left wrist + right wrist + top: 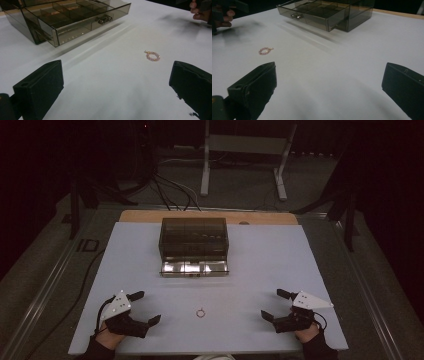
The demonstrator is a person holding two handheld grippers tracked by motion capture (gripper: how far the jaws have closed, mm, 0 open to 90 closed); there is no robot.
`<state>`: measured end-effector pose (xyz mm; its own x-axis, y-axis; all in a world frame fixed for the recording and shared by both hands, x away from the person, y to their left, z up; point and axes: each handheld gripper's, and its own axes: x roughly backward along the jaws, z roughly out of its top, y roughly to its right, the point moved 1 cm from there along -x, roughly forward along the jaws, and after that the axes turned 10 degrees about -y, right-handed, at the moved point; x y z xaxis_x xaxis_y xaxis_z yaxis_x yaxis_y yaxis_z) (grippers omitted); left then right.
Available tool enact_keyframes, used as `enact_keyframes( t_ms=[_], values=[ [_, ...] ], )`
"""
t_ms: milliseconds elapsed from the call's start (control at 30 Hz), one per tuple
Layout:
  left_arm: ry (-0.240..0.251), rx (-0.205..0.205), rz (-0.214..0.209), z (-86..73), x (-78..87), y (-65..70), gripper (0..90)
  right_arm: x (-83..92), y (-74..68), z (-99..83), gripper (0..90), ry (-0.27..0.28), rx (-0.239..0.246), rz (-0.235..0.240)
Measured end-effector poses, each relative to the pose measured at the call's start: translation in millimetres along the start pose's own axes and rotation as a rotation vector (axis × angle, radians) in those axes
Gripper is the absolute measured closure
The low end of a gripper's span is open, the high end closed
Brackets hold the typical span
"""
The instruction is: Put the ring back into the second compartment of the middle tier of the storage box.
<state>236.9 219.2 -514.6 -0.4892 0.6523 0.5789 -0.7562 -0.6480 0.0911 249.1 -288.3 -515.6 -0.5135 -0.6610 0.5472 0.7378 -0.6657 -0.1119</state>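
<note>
Fingers (40, 92) of both grippers gape wide, holding nothing. Between them, a small beaded ring (200, 312) lies on the smooth white desk (280, 260). A smoky clear plastic box (194, 237) stands farther off, its drawer open.

A pink beaded bracelet (152, 55) with gold-coloured beads lies at centre right on the pale white counter (105, 82). The drawer box (67, 22) at upper left is smoky brown and see-through. Both tools' jaws are black.

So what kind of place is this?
Probably a lab or test room: a white table on a dark floor, loose cables behind it, and a metal stand at the back.
</note>
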Motion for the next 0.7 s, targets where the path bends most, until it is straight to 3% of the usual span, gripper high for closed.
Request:
enact_keyframes(
  t_ms=[167, 700],
  values=[
    [-0.004, -0.006, 0.009, 1.9, -1.8, 1.2, 0.8, 1.0, 2.9, -2.4, 0.0, -0.002, -0.014, 0.005],
    [0.0, -0.016, 0.003, 1.6, -2.6, -0.1, 0.8, 3.4, -2.8, 1.7, 0.0, -0.028, 0.008, -0.004]
  ],
)
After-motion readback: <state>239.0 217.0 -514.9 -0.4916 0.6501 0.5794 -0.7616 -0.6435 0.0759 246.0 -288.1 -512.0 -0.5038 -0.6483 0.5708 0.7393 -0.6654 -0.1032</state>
